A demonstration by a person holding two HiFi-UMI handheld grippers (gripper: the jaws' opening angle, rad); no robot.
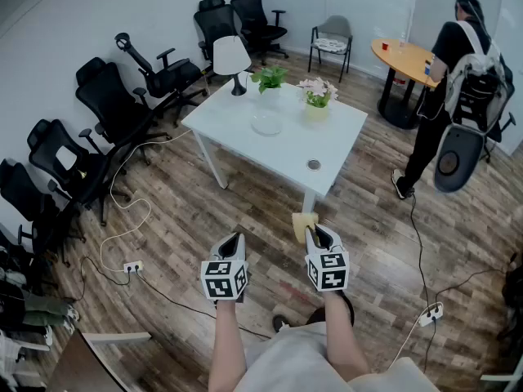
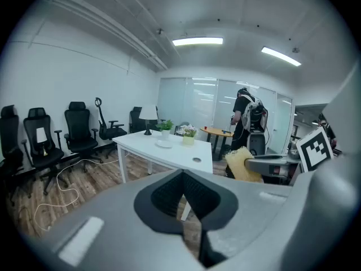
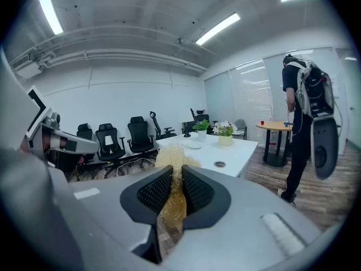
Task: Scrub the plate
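Note:
A clear plate [image 1: 266, 123] lies on the white table [image 1: 245, 140], well ahead of both grippers; it shows small in the left gripper view [image 2: 164, 144] and the right gripper view [image 3: 194, 146]. My right gripper [image 1: 311, 231] is shut on a yellow scrubbing sponge [image 1: 302, 224], whose fibrous top sticks out above the jaws [image 3: 174, 160]. My left gripper [image 1: 231, 243] is shut with nothing between its jaws [image 2: 183, 192]. Both hang over the wooden floor, short of the table's near corner.
On the table stand a lamp [image 1: 230, 58], a green plant [image 1: 269, 78] and a pot of flowers [image 1: 317, 96]. Black office chairs [image 1: 110, 104] line the left wall, with cables on the floor [image 1: 122, 219]. A person with a backpack [image 1: 466, 80] stands by an orange round table [image 1: 404, 55].

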